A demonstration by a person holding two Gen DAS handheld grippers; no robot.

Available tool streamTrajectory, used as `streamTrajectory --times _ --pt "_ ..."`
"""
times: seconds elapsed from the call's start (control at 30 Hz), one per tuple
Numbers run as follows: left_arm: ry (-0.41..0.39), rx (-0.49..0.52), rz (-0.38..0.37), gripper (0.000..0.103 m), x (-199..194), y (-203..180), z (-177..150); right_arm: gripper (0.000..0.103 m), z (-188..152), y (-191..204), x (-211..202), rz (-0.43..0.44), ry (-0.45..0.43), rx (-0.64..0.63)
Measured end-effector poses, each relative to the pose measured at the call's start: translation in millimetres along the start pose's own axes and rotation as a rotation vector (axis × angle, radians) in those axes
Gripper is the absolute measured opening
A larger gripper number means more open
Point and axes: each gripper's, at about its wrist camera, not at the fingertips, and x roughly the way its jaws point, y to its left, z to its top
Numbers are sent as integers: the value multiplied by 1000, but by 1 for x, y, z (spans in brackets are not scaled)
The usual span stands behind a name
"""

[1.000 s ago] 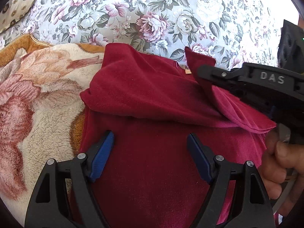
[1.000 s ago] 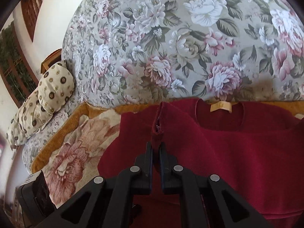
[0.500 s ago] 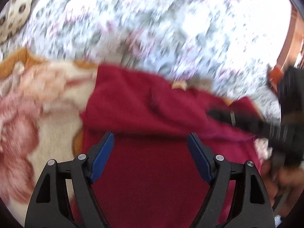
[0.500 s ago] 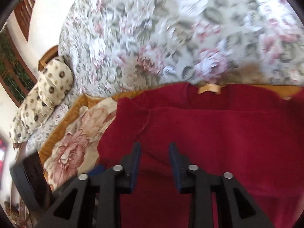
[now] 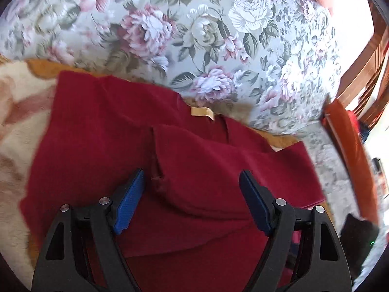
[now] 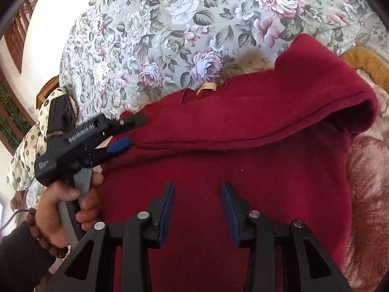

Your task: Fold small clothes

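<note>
A dark red fleece top (image 5: 189, 160) lies on a blanket, its tan neck label (image 5: 201, 112) toward the sofa back. One sleeve is folded across its chest. My left gripper (image 5: 192, 189) is open, jaws wide, just above the folded sleeve's edge. In the right wrist view the top (image 6: 243, 165) fills the middle, its right sleeve humped over. My right gripper (image 6: 198, 194) is open above the body of the top. The left gripper (image 6: 126, 131) shows there at the left, open at the fold's end, held by a hand.
A floral sofa back (image 5: 194, 29) rises behind the top. A cream and orange plush blanket (image 5: 17, 112) lies under it. A wooden armrest (image 5: 345, 150) is at the right. A spotted cushion (image 6: 26, 150) sits far left in the right wrist view.
My right gripper opened and let go of the red sleeve, then drew back to the right. My left gripper moved right over the folded sleeve, staying open.
</note>
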Motion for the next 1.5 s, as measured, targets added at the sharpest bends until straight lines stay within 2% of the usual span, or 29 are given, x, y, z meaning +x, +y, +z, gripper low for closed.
streamTrajectory --times 0.07,0.13,0.23,0.27,0.3,0.33,0.4,0.5,0.6,0.7,0.77,0.87,0.97,1.03,1.1,1.17,1.23,1.27,1.3,1.37,1.4,1.43,1.5 --pt "-11 -6 -8 79 1 -2 -1 38 0 0 0 15 -3 12" --pt "-26 -18 17 76 3 -4 0 38 0 -3 0 30 -7 26" --pt "-24 -64 72 50 5 -1 4 38 0 -2 0 31 -7 27" --pt "-13 -86 87 34 6 1 5 38 0 -2 0 29 -6 26" --pt "6 -108 92 24 8 1 6 38 0 -2 0 30 -7 26" --pt "23 -117 89 10 10 -1 6 38 0 -3 1 32 -7 28" --pt "16 -86 85 6 5 -11 7 38 0 -4 0 37 -9 33" --pt "-32 3 74 5 -11 -35 13 38 0 -4 -3 42 -20 37" --pt "-145 66 134 5 -44 -47 28 38 0 -6 -23 54 -123 54" --pt "-222 28 200 5 -77 -27 38 38 -2 -17 -38 45 -175 111" --pt "-193 -11 195 5 -80 -8 39 38 -2 -24 -43 30 -195 149" --pt "-119 3 242 5 -63 11 33 38 -2 -32 -45 7 -208 192" --pt "-71 3 306 6 -49 27 26 38 -2 -28 -48 3 -211 173" --pt "-60 -15 335 12 -51 37 22 38 -1 -27 -56 -17 -236 164" --pt "-55 -17 354 28 -57 44 20 38 -1 -33 -71 -49 -277 177" --pt "-103 0 404 33 -72 43 18 38 1 -41 -80 -88 -289 185" --pt "-214 24 472 33 -92 31 17 38 12 -47 -86 -159 -290 139" --pt "-262 39 473 34 -99 22 16 37 18 -49 -86 -186 -286 118" --pt "-275 57 449 34 -101 14 17 35 26 -49 -85 -199 -277 97" --pt "-230 120 364 34 -84 -5 19 32 45 -44 -75 -211 -233 21" --pt "-199 131 351 34 -74 -9 20 31 55 -41 -67 -199 -212 -19" --pt "-133 139 369 34 -53 -9 23 28 58 -41 -62 -184 -197 -40" --pt "-43 129 454 31 -29 -1 24 24 68 -42 -41 -205 -126 -90"
